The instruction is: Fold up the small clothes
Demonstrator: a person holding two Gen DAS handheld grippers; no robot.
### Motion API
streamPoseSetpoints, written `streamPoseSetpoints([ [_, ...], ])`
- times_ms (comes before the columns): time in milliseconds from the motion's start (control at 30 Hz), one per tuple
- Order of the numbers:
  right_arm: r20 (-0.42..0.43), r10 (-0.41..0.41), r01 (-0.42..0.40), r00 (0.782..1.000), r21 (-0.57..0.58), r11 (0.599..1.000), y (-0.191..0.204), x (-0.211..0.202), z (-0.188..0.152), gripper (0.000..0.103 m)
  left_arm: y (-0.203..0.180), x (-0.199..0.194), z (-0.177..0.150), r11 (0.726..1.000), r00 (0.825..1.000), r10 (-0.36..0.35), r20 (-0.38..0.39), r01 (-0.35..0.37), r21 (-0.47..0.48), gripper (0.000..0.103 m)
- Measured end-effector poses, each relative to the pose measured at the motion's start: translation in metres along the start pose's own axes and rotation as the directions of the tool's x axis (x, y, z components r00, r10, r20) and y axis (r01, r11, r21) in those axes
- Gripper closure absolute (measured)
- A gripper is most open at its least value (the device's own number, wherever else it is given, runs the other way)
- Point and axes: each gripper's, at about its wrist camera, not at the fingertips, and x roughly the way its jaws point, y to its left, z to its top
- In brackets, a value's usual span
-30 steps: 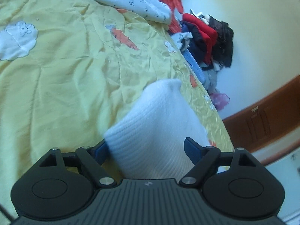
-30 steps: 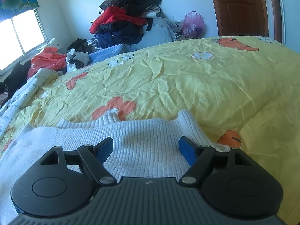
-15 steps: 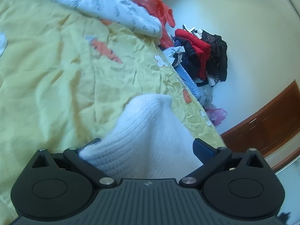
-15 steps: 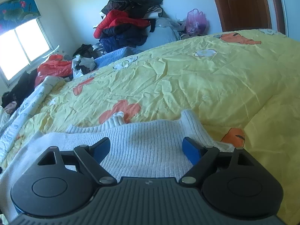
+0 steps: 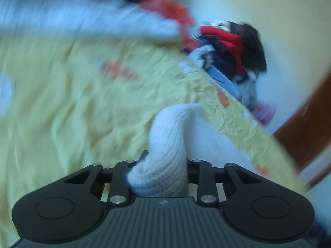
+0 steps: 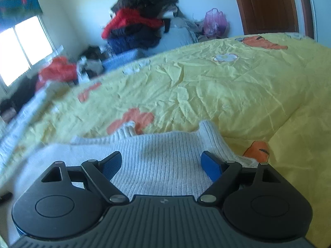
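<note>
A white ribbed knit garment [image 6: 144, 144] lies spread on the yellow quilt [image 6: 206, 86]. My right gripper [image 6: 161, 165] hovers over its near part. Its jaws are closing, but the blue pads [image 6: 211, 167] still stand wide apart, with the knit lying flat under them. In the blurred left wrist view, the same garment [image 5: 167, 136] is bunched into a raised ridge. My left gripper [image 5: 165, 159] is closing on that fold, and the knit fills the narrow gap and hides the pads. The view is tilted.
The yellow quilt [image 5: 62, 113] has orange and white patches. A white printed blanket [image 5: 82, 20] lies along its far side. A pile of red, black and blue clothes [image 6: 138, 26] stands against the wall, beside a brown door [image 6: 266, 6] and a window [image 6: 22, 45].
The left jaws went from wide apart to pinching the knit, gathering it into a ridge, while that gripper rolled and rose a little. The right gripper stayed put, its jaws slightly narrower.
</note>
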Motion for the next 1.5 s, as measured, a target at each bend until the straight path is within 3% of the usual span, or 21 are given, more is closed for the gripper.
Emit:
streamPoseSetpoints([
  [33, -0.019, -0.040, 0.039, 0.999, -0.014, 0.999, 0.008, -0.001, 0.005, 0.030, -0.022, -0.009, -0.007, 0.986, 0.998, 0.017, 0.066, -0.028, 0.162, 0.076],
  [67, -0.041, -0.057, 0.057, 0.998, -0.011, 0.998, 0.018, -0.004, 0.013, 0.033, -0.041, -0.018, -0.018, 0.950, 0.991, 0.015, 0.130, -0.055, 0.307, 0.076],
  [133, -0.083, 0.080, -0.078, 0.993, 0.031, 0.996, 0.042, -0.015, 0.028, 0.031, -0.066, -0.027, -0.041, 0.868, 0.979, -0.010, 0.205, -0.094, 0.487, 0.076],
  [167, -0.117, 0.190, -0.185, 0.975, 0.057, 0.981, 0.059, -0.018, 0.034, 0.023, -0.073, -0.029, -0.053, 0.832, 0.974, -0.021, 0.227, -0.109, 0.545, 0.076],
  [200, -0.165, 0.282, -0.273, 0.945, 0.075, 0.959, 0.077, -0.019, 0.038, 0.021, -0.078, -0.030, -0.063, 0.798, 0.970, -0.024, 0.243, -0.128, 0.589, 0.076],
  [233, -0.232, 0.376, -0.365, 0.897, 0.091, 0.927, 0.100, -0.016, 0.041, 0.022, -0.081, -0.030, -0.070, 0.769, 0.967, -0.021, 0.254, -0.146, 0.622, 0.076],
  [333, -0.387, 0.490, -0.489, 0.781, 0.107, 0.866, 0.156, 0.004, 0.039, 0.021, -0.085, -0.031, -0.085, 0.691, 0.960, -0.023, 0.280, -0.187, 0.698, 0.076],
  [367, -0.436, 0.480, -0.492, 0.762, 0.092, 0.866, 0.174, 0.014, 0.036, 0.021, -0.085, -0.033, -0.087, 0.677, 0.959, -0.025, 0.283, -0.192, 0.711, 0.076],
  [400, -0.481, 0.442, -0.478, 0.757, 0.054, 0.877, 0.192, 0.024, 0.032, 0.021, -0.084, -0.034, -0.087, 0.676, 0.960, -0.022, 0.280, -0.192, 0.712, 0.076],
  [500, -0.556, 0.300, -0.399, 0.775, -0.064, 0.915, 0.234, 0.049, 0.022, 0.024, -0.081, -0.039, -0.085, 0.684, 0.963, -0.014, 0.270, -0.187, 0.705, 0.076],
  [633, -0.587, 0.206, -0.400, 0.783, -0.222, 0.889, 0.284, 0.060, 0.014, 0.027, -0.087, -0.042, -0.092, 0.662, 0.958, -0.014, 0.288, -0.207, 0.721, 0.076],
  [733, -0.567, 0.104, -0.361, 0.817, -0.362, 0.859, 0.307, 0.068, 0.004, 0.044, -0.090, -0.041, -0.097, 0.642, 0.953, -0.012, 0.301, -0.224, 0.733, 0.076],
  [767, -0.554, 0.088, -0.354, 0.828, -0.394, 0.848, 0.309, 0.070, 0.001, 0.062, -0.091, -0.038, -0.095, 0.639, 0.953, -0.010, 0.303, -0.227, 0.735, 0.076],
  [800, -0.540, 0.077, -0.349, 0.838, -0.423, 0.836, 0.308, 0.072, 0.000, 0.065, -0.092, -0.037, -0.094, 0.636, 0.954, -0.010, 0.299, -0.225, 0.738, 0.076],
  [867, -0.526, 0.132, -0.392, 0.840, -0.420, 0.818, 0.298, 0.070, -0.001, 0.067, -0.092, -0.040, -0.093, 0.625, 0.954, -0.018, 0.301, -0.224, 0.747, 0.076],
  [967, -0.506, 0.219, -0.444, 0.834, -0.381, 0.811, 0.276, 0.055, 0.013, 0.069, -0.104, -0.056, -0.100, 0.601, 0.949, -0.063, 0.308, -0.211, 0.771, 0.076],
  [1100, -0.463, 0.314, -0.495, 0.829, -0.345, 0.798, 0.225, 0.019, 0.043, 0.070, -0.135, -0.084, -0.110, 0.567, 0.934, -0.180, 0.309, -0.158, 0.809, 0.075],
  [1233, -0.403, 0.338, -0.484, 0.851, -0.347, 0.804, 0.158, -0.023, 0.069, 0.071, -0.181, -0.109, -0.128, 0.526, 0.913, -0.323, 0.251, -0.047, 0.849, 0.075],
  [1333, -0.364, 0.308, -0.437, 0.879, -0.354, 0.827, 0.105, -0.047, 0.079, 0.073, -0.217, -0.118, -0.155, 0.467, 0.901, -0.399, 0.169, 0.041, 0.883, 0.075],
  [1467, -0.349, 0.250, -0.353, 0.903, -0.275, 0.894, 0.024, -0.057, 0.068, 0.076, -0.252, -0.125, -0.198, 0.386, 0.891, -0.450, 0.052, 0.141, 0.912, 0.075],
  [1500, -0.345, 0.237, -0.334, 0.908, -0.255, 0.907, 0.008, -0.058, 0.062, 0.081, -0.258, -0.125, -0.208, 0.366, 0.891, -0.454, 0.027, 0.158, 0.917, 0.075],
])
